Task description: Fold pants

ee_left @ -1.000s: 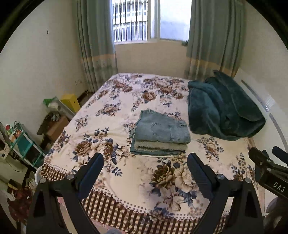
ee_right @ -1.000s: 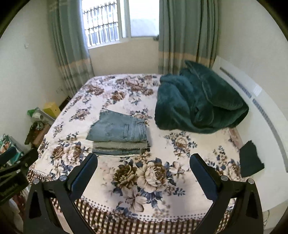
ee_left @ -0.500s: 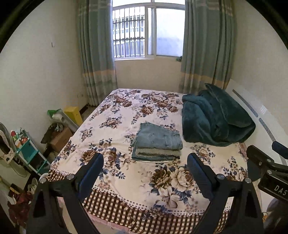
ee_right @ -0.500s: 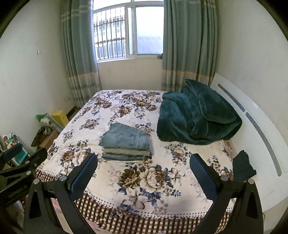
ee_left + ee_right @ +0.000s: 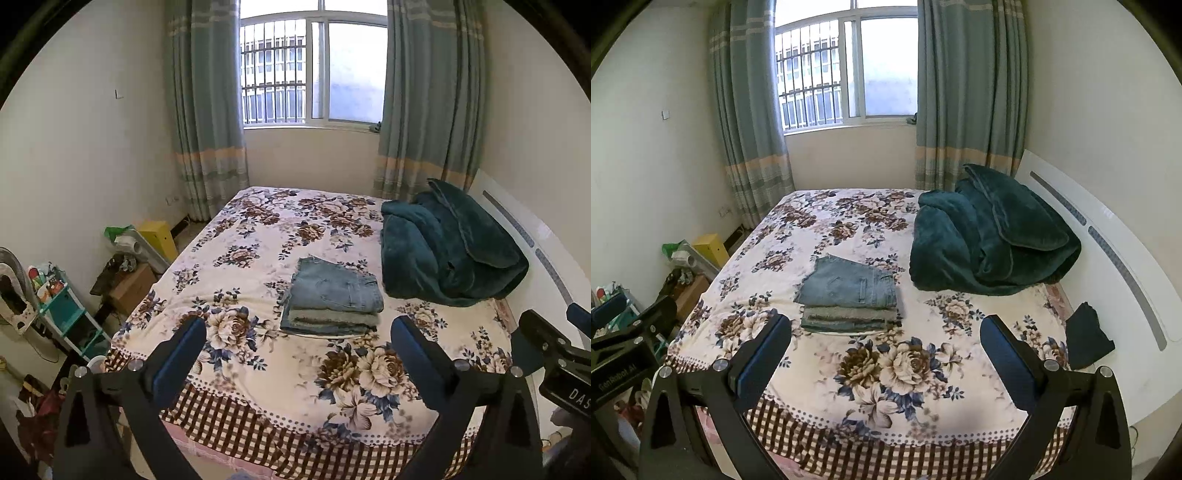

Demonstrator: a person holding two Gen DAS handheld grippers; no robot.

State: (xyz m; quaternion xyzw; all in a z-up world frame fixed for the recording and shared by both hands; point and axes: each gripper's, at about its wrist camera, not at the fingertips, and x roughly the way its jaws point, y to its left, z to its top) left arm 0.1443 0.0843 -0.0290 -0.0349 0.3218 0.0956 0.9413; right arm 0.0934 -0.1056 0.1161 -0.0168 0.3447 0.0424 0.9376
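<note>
Left gripper (image 5: 298, 347) was wide open and empty, off the bed's (image 5: 258, 384) near edge. Folded pants (image 5: 332, 295) sat mid-bed, just left of the green blanket (image 5: 450, 251). Right gripper (image 5: 885, 345) was likewise spread, empty.

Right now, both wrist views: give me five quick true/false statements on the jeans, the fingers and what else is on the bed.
1. The jeans lie folded in a stack on the floral bedspread. True.
2. The left gripper is clamped on the jeans. False: its fingers are spread apart, short of the stack, holding nothing.
3. The right gripper is open and empty. True.
4. The green blanket covers the jeans. False: it is bunched up beside them, toward the headboard.
5. A small dark cloth lies on the bed by the headboard. True.
</note>
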